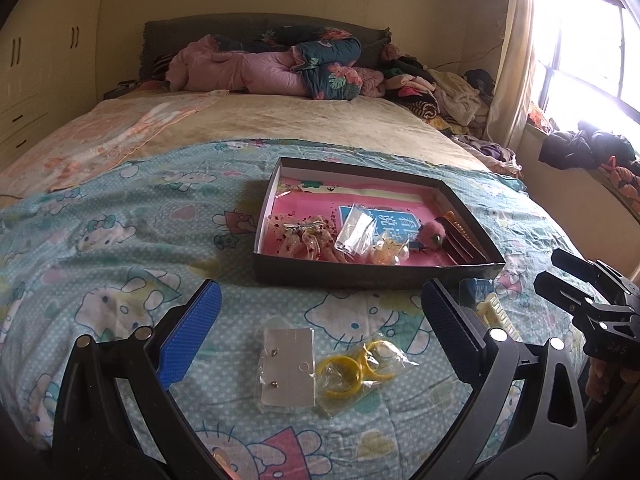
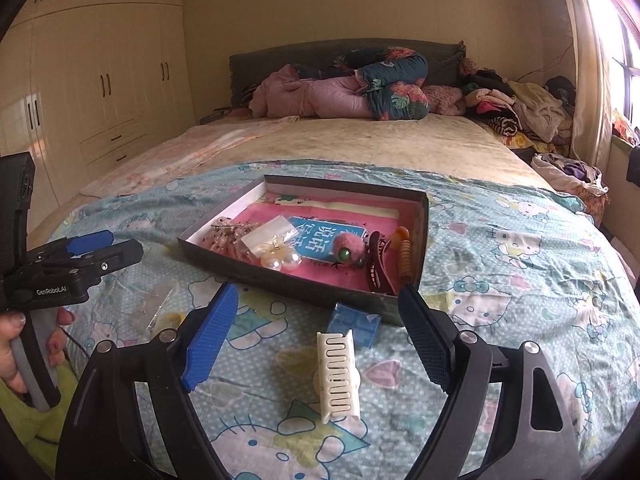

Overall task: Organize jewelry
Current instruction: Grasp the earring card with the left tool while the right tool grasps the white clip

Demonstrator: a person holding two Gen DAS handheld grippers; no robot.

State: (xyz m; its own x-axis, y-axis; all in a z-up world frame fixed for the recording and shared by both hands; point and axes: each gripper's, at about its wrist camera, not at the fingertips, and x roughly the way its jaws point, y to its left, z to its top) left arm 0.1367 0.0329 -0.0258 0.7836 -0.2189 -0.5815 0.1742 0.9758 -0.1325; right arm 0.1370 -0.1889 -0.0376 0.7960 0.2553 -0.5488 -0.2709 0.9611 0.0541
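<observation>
A dark shallow box (image 1: 360, 270) (image 2: 280, 280) lies on the bed. It holds a beaded bow, clear bags, pearl earrings (image 2: 280, 262), a pink pompom (image 2: 348, 242) and brown hair clips (image 2: 378, 264). My left gripper (image 1: 318, 320) is open over a card of stud earrings (image 1: 286, 368) and a bag of yellow rings (image 1: 358, 370). My right gripper (image 2: 318, 336) is open over a white hair claw (image 2: 338, 376), with a small blue box (image 2: 354, 324) just beyond it.
The bed has a Hello Kitty sheet (image 1: 120, 280). Rolled quilts (image 1: 280, 64) and piles of clothes (image 1: 440, 88) lie at its head. Wardrobes (image 2: 100, 80) stand to the left and a window (image 1: 580, 40) to the right.
</observation>
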